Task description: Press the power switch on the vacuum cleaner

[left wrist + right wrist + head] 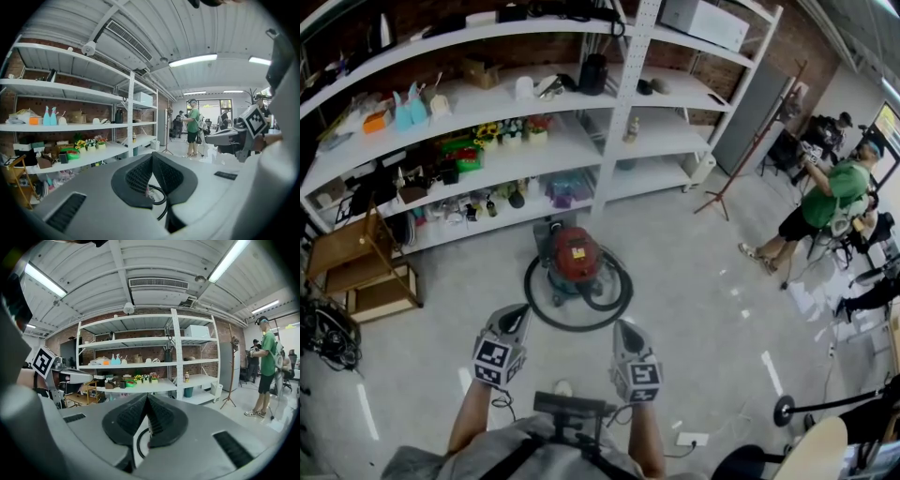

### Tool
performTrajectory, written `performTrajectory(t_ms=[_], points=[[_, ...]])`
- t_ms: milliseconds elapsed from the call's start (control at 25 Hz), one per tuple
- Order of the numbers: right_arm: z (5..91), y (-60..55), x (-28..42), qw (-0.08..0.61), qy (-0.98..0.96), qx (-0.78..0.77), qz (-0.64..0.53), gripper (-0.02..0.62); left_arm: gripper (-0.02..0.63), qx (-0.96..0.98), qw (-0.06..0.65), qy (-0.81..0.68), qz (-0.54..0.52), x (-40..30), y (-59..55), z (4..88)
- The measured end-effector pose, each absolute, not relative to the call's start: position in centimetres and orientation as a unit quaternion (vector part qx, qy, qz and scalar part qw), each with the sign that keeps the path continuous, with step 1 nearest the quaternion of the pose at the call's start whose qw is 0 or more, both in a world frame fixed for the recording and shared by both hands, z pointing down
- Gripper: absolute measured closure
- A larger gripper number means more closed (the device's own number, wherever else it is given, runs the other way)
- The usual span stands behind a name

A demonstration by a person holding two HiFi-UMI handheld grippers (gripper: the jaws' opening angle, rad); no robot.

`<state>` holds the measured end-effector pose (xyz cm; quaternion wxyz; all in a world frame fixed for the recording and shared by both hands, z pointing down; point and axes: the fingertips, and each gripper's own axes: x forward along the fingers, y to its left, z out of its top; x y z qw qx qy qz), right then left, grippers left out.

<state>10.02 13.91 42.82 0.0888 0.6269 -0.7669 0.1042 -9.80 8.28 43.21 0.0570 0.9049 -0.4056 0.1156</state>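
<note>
The red vacuum cleaner (575, 255) is seen on the floor (694, 281), in front of the white shelves (609, 141). Its black hose (546, 314) is looped around it. The left claw (514, 317) and right claw (625, 330) are held side by side, near the vacuum cleaner but not touching it. Both claws are closed, with nothing held in them.

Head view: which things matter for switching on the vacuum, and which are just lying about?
For the job:
vacuum
left gripper, fingers shut, empty
right gripper, fingers shut, empty

Lying about:
shelves
flower pots
wooden rack
</note>
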Motion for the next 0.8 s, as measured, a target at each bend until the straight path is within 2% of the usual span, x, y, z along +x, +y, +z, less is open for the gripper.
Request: performTrajectory(t_ms=[800], points=[[43.3, 5.1, 14.0, 0.079, -0.783, 0.608, 0.107, 0.584, 0.598, 0.894, 0.045, -0.43, 0.12, -6.1, 0.5, 42.6]])
